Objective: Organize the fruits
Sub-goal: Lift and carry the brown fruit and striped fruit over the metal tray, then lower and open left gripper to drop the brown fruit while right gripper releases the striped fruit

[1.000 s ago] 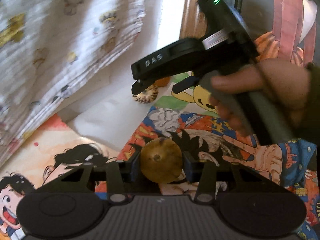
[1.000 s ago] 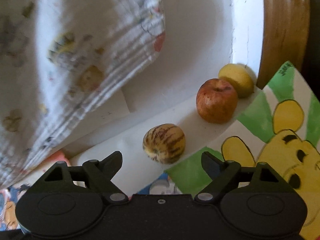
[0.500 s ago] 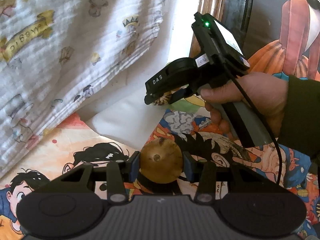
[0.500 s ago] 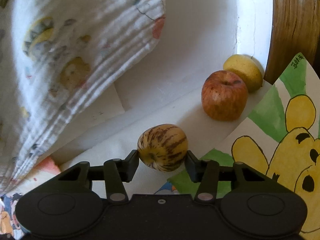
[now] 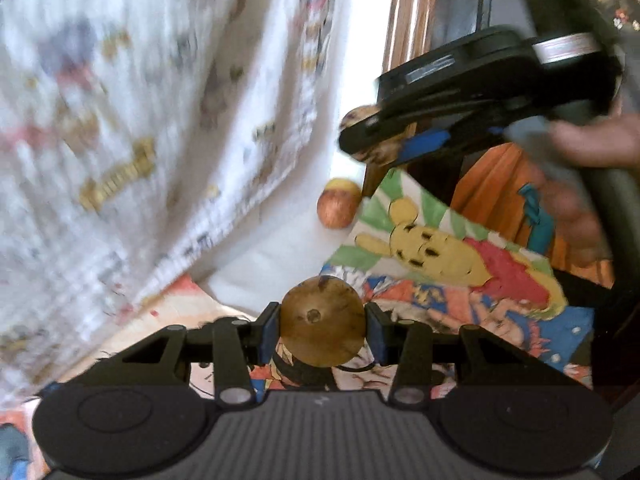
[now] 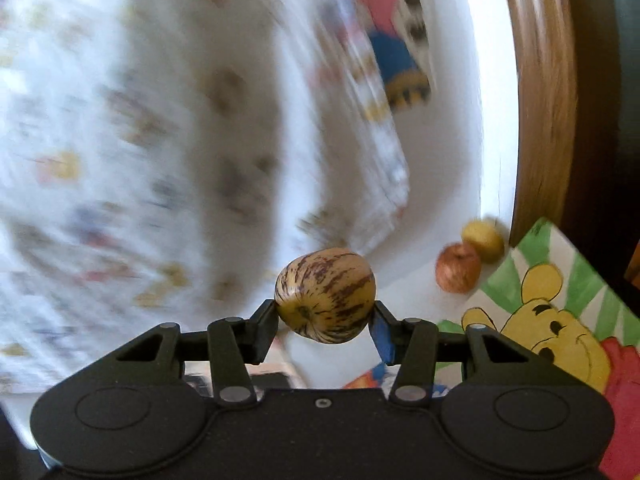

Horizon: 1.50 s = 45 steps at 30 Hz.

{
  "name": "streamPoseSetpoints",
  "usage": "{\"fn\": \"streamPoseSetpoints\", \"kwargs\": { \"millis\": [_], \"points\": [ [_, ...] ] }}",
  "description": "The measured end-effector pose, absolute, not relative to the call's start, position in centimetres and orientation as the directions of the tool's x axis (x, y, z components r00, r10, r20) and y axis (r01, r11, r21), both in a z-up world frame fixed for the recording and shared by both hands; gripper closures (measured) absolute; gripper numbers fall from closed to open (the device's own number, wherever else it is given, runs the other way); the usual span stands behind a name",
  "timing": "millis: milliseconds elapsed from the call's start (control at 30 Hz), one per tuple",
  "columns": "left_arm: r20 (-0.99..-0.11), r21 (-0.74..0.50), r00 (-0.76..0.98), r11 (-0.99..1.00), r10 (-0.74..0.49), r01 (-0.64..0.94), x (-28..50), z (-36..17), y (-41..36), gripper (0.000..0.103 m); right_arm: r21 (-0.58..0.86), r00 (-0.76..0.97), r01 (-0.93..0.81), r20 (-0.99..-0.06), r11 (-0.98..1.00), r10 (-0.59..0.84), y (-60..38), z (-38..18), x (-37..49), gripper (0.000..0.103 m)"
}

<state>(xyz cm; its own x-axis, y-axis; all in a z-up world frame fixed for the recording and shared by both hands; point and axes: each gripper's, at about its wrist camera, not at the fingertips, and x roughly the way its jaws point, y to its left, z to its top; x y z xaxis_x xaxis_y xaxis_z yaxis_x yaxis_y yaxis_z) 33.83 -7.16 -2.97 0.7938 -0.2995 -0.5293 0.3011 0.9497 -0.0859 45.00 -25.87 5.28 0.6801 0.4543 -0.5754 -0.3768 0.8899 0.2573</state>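
My left gripper is shut on a round brown fruit, held above the cartoon-printed sheet. My right gripper is shut on a yellow fruit with purple stripes, lifted off the surface. In the left wrist view the right gripper hangs at upper right in a person's hand, and the striped fruit peeks out between its fingers. A red apple and a yellow fruit rest on the white surface by the wooden frame; the red apple also shows in the left wrist view.
A patterned white cloth hangs along the left, blurred by motion. A wooden frame rises at the right. The bear-print sheet covers the lower right, with white surface between it and the cloth.
The right gripper closed on the striped fruit and lifted it up off the white surface. The left gripper, still holding the brown fruit, swung so the red apple came into view.
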Motion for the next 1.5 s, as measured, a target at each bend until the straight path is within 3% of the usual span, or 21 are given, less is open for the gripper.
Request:
{"fn": "streamPoseSetpoints", "kwargs": {
  "millis": [300,500,700,1100,1500],
  "points": [
    [-0.453,-0.053,0.842,0.952,-0.291,0.301,25.0,3.1,-7.1,0.055,0.251,0.699,-0.461,-0.488,0.851,0.523,-27.2,12.4,28.5,0.052],
    [-0.431,-0.052,0.850,0.949,-0.303,0.312,19.1,4.3,-6.3,0.055,0.256,0.699,-0.468,-0.478,0.846,0.532,-28.0,11.7,19.9,0.051],
    [-0.468,-0.063,0.825,0.943,-0.317,0.326,14.2,2.2,-5.9,0.054,0.258,0.712,-0.425,-0.497,0.868,0.496,-29.3,8.6,14.7,0.051],
    [-0.610,-0.101,0.709,0.923,-0.352,0.371,11.0,-5.3,-9.1,0.054,0.188,0.694,-0.344,-0.609,0.920,0.384,-30.8,-0.2,12.2,0.052],
    [-0.675,-0.105,0.658,0.926,-0.333,0.361,12.2,-8.5,-11.0,0.054,0.170,0.606,-0.289,-0.729,0.942,0.318,-31.1,-7.4,15.7,0.051]
  ]
}}
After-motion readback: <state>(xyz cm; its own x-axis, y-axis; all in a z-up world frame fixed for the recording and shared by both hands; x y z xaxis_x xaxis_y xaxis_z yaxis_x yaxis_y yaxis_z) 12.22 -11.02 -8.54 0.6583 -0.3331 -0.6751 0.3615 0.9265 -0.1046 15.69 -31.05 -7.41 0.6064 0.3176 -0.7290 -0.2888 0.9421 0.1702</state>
